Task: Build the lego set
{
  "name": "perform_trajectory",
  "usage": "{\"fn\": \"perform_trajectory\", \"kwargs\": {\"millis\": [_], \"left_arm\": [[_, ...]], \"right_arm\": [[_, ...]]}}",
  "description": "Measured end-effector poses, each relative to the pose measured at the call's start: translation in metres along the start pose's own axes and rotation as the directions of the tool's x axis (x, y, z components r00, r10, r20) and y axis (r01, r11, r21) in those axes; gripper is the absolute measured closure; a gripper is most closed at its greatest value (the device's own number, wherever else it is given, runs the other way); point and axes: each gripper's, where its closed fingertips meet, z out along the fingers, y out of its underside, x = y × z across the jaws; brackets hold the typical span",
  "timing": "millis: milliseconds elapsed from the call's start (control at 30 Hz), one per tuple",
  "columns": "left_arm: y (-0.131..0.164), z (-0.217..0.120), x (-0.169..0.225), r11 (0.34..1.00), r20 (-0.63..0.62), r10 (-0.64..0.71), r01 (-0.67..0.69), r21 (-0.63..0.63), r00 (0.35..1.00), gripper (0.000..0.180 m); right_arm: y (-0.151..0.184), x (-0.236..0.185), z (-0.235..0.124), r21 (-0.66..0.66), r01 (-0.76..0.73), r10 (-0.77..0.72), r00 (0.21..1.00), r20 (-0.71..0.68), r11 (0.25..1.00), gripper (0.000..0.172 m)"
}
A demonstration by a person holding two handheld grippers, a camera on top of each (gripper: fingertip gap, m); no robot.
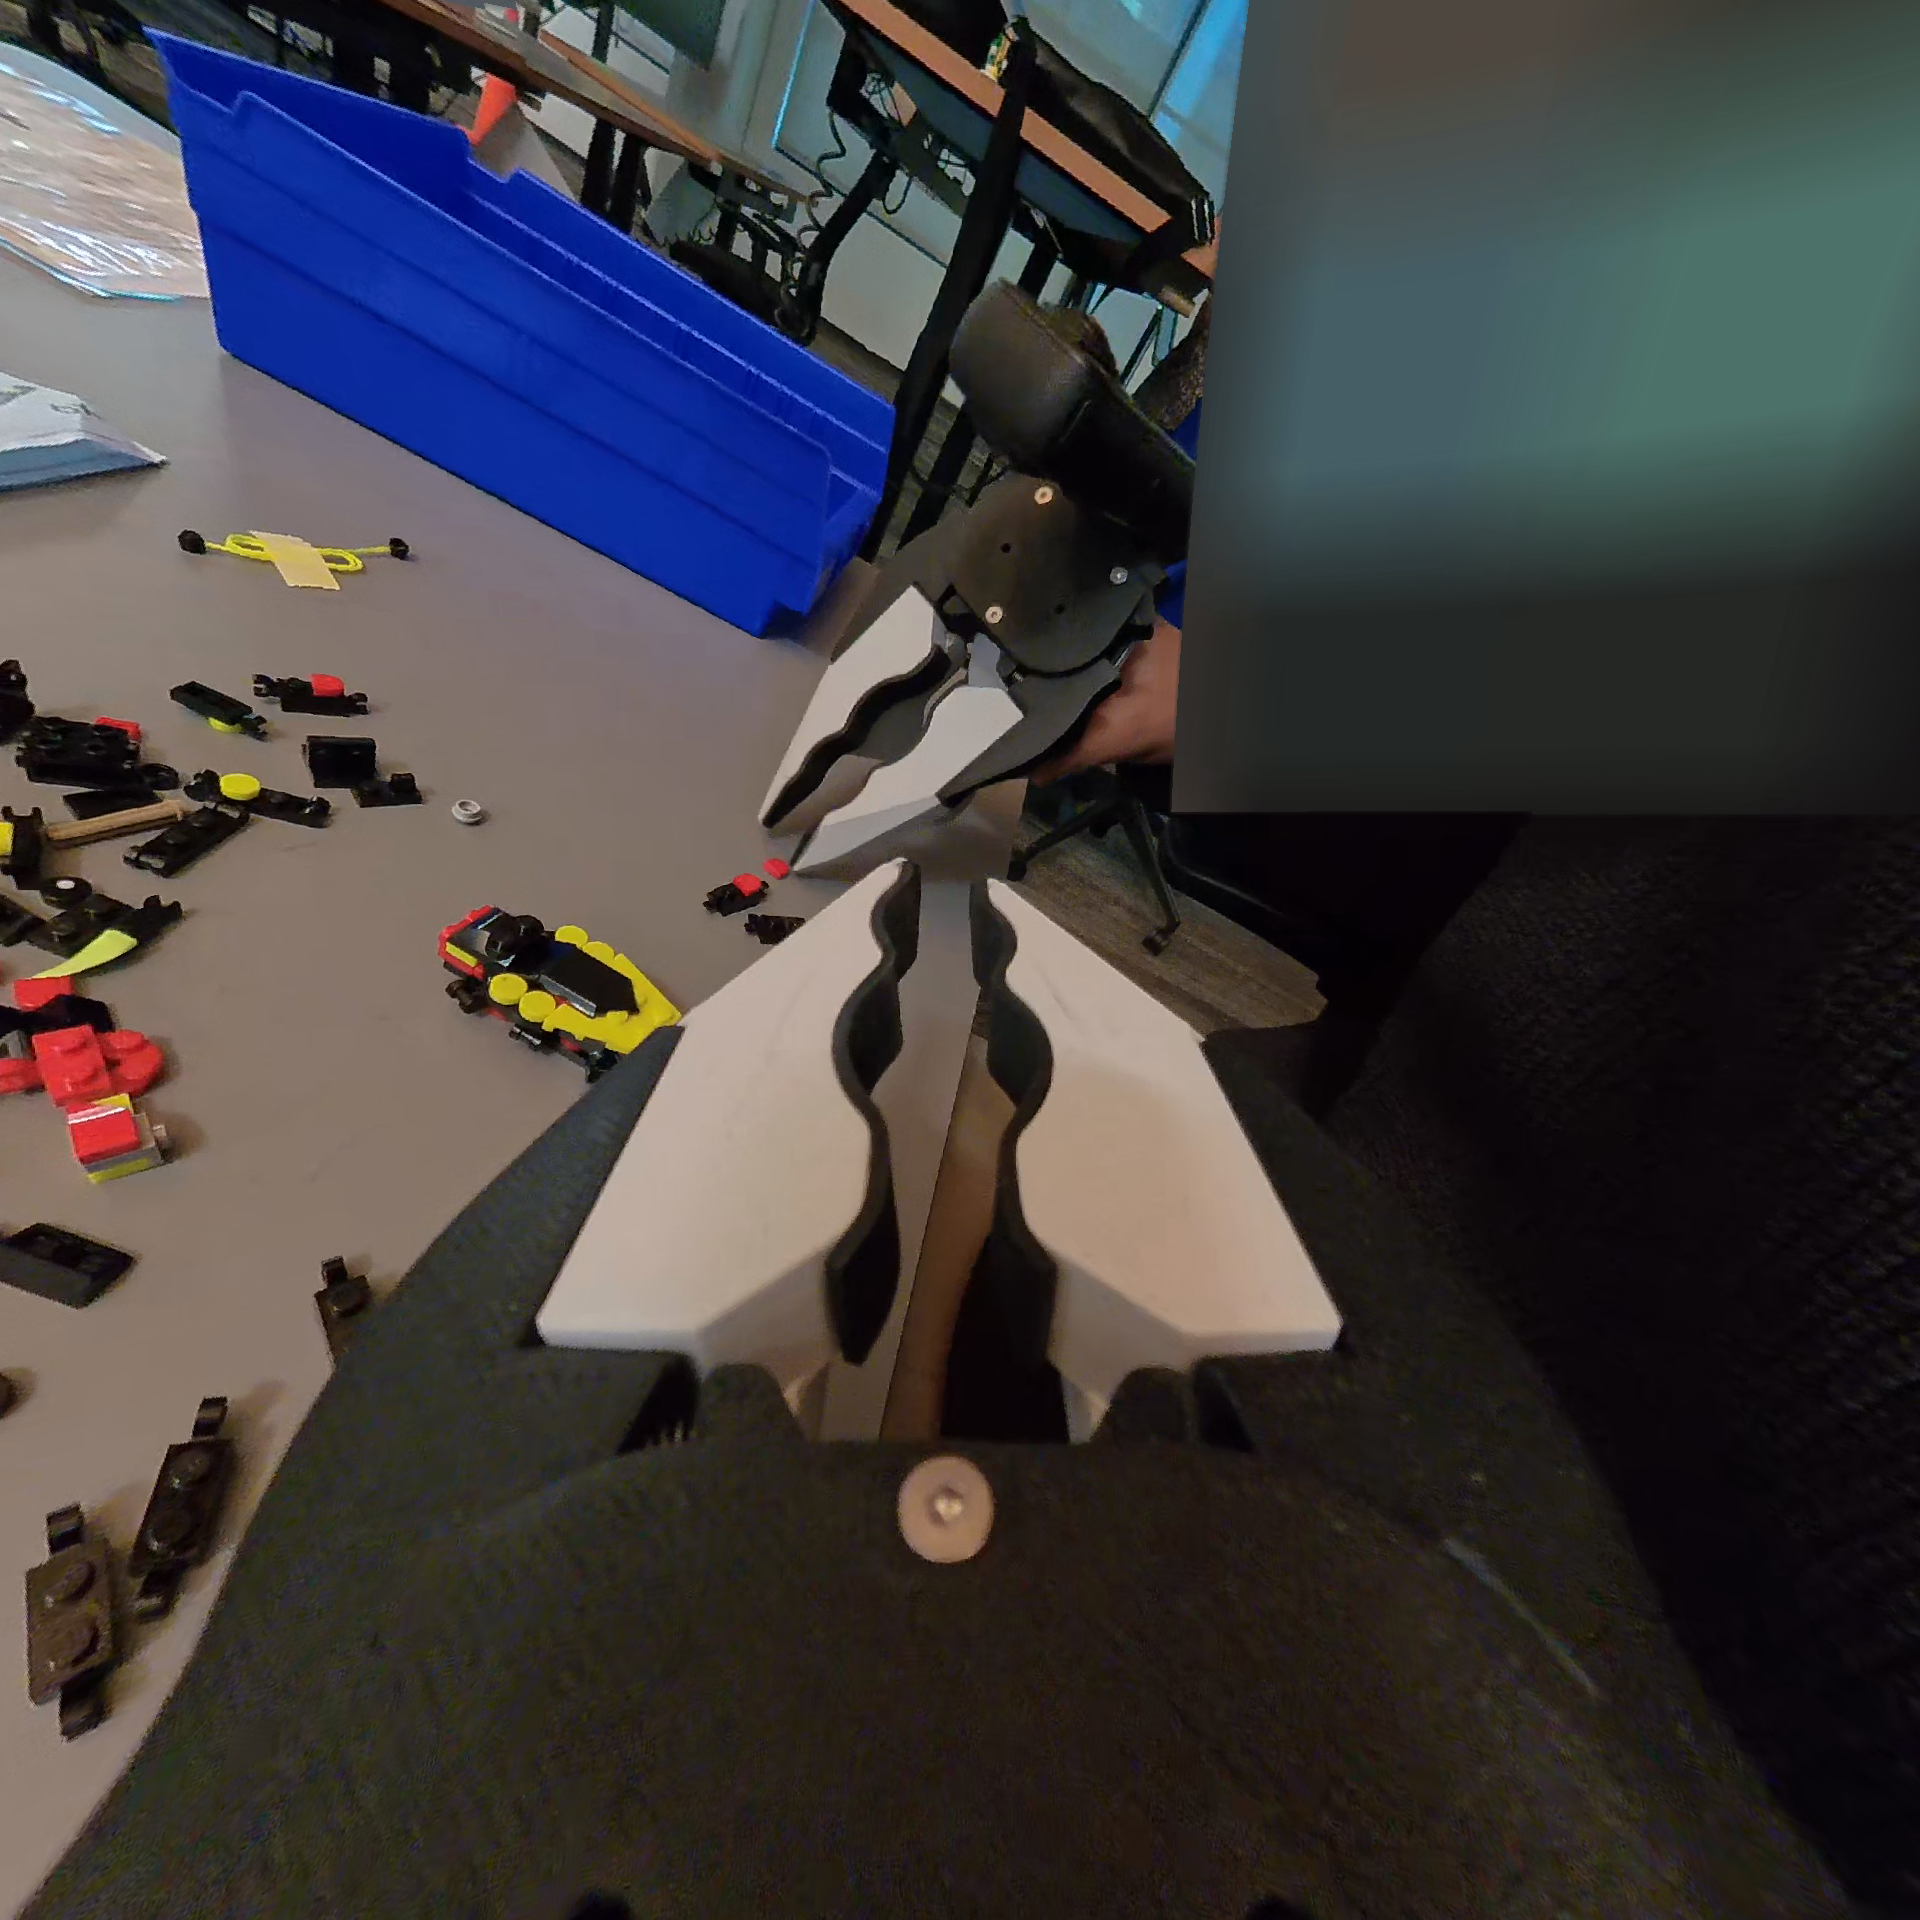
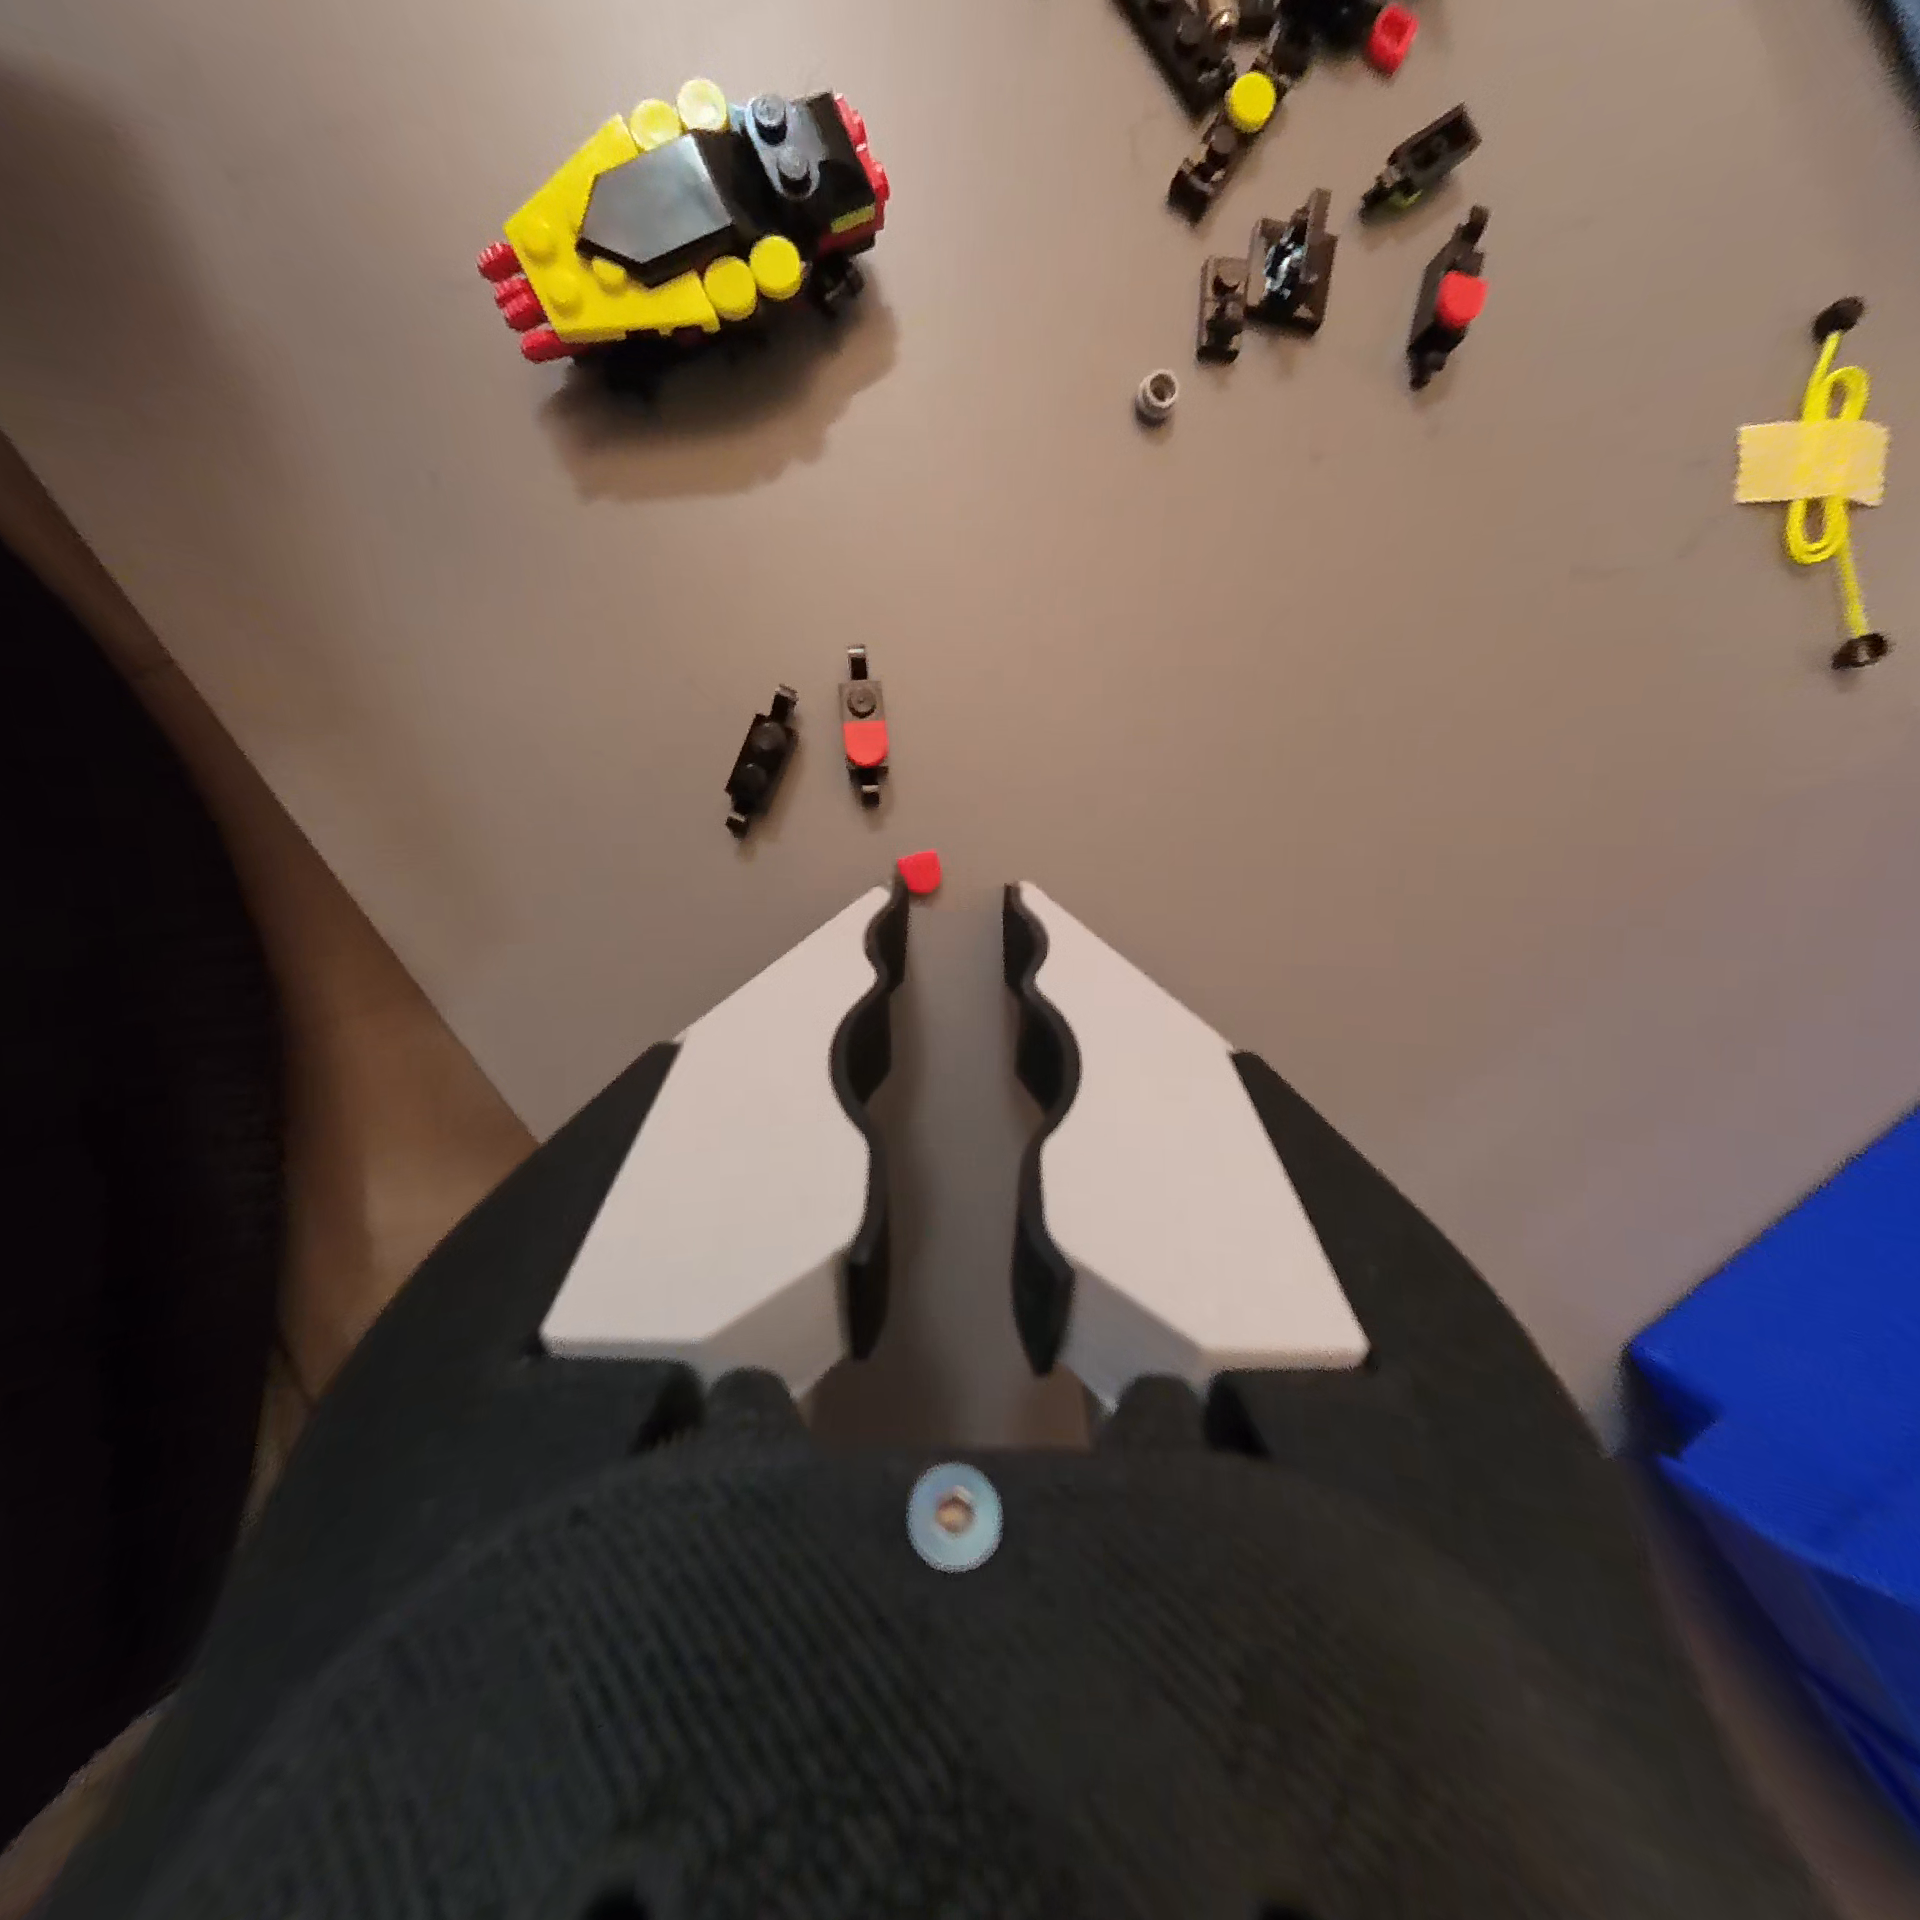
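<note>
Grey table (image 2: 1351, 727): no readable writing on scattered bricks (image 2: 1247, 208).

A blurred patch covers everything up and right of my left jaws; the blue plastic bin (image 2: 1787, 1538) right of my right jaws is cut off by the edge, and black brick pieces (image 2: 1226, 42) far ahead are cropped

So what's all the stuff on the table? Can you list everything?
Toy vehicle: one, yellow, black and red, table's middle.
Loose red tile: one, at the right hand-held gripper's tip.
Black clip with red tile: one, just beyond it.
Plain black clip: one, beside that.
Grey round stud: one.
Yellow cord: one, taped.
Loose bricks: many, black, red, yellow.
Bin: one, blue.
Left hand-held gripper: open, empty.
Right hand-held gripper: open.
</note>
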Motion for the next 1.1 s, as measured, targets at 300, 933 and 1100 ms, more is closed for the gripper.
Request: {"fn": "perform_trajectory", "kwargs": {"millis": [300, 933, 1100], "left_arm": [[0.000, -0.001, -0.001, 1.000, 0.003, -0.004, 0.004, 0.002, 1.000, 0.173], [-0.001, -0.002, -0.004, 1.000, 0.012, -0.005, 0.005, 0.007, 1.000, 0.175], [0.000, -0.001, -0.005, 1.000, 0.011, -0.012, 0.012, 0.001, 1.000, 0.175]], "right_arm": [[-0.012, -0.003, -0.014, 0.122, -0.012, 0.008, 1.000, 0.027, 0.992, 0.152], [-0.005, -0.009, 0.006, 0.075, -0.027, 0.022, 0.997, 0.072, 0.997, 0.162], [-0.004, -0.012, 0.006, 0.084, -0.044, 0.035, 0.994, 0.106, 0.995, 0.165]]}}
